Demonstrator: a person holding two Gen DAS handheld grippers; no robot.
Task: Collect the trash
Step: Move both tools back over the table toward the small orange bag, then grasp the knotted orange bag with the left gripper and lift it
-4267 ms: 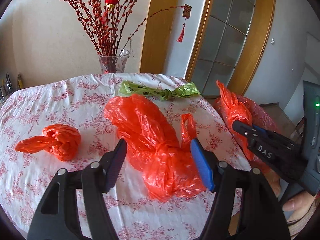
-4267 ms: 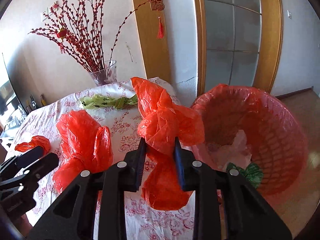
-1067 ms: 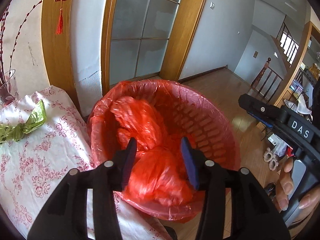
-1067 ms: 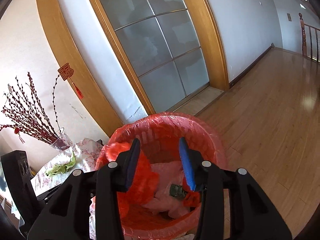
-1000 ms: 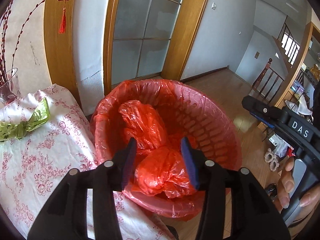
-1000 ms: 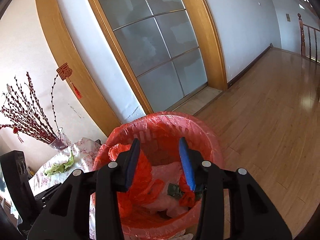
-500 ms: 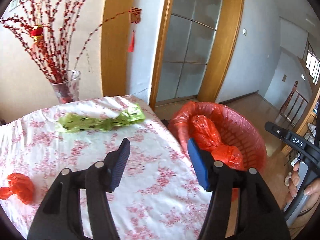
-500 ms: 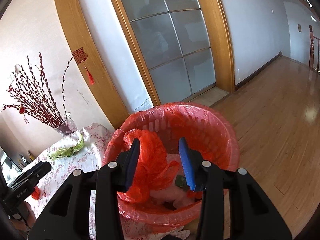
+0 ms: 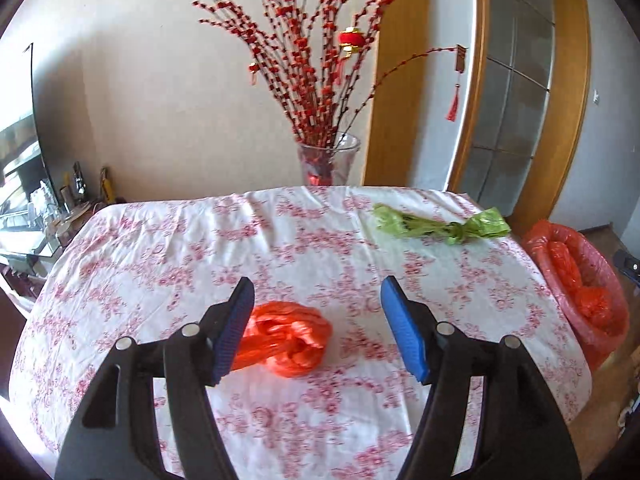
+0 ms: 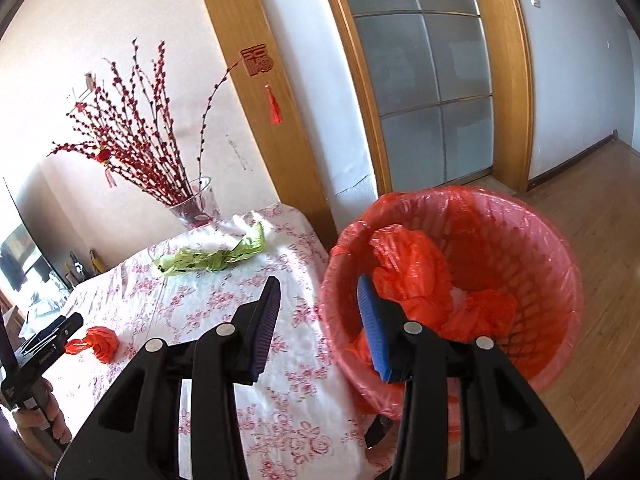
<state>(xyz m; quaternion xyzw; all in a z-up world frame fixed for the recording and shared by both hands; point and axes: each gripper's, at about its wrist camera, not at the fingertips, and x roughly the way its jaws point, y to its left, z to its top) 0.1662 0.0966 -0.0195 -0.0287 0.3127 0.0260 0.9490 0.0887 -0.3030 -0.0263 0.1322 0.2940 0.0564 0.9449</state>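
Observation:
A knotted orange plastic bag lies on the flowered tablecloth; it also shows in the right wrist view. My left gripper is open and empty, its jaws straddling the bag from just above. A green plastic bag lies at the table's far right; it also shows in the right wrist view. My right gripper is open and empty over the table edge beside the red-lined bin, which holds orange bags.
A glass vase with red branches stands at the table's back edge. The bin sits on the wood floor right of the table. A glass door is behind it. Shelving with clutter is at the left.
Both orange bags have been dropped into the bin. My left gripper swung back left over the table and opened wide around the small orange bag. My right gripper pulled back from the bin.

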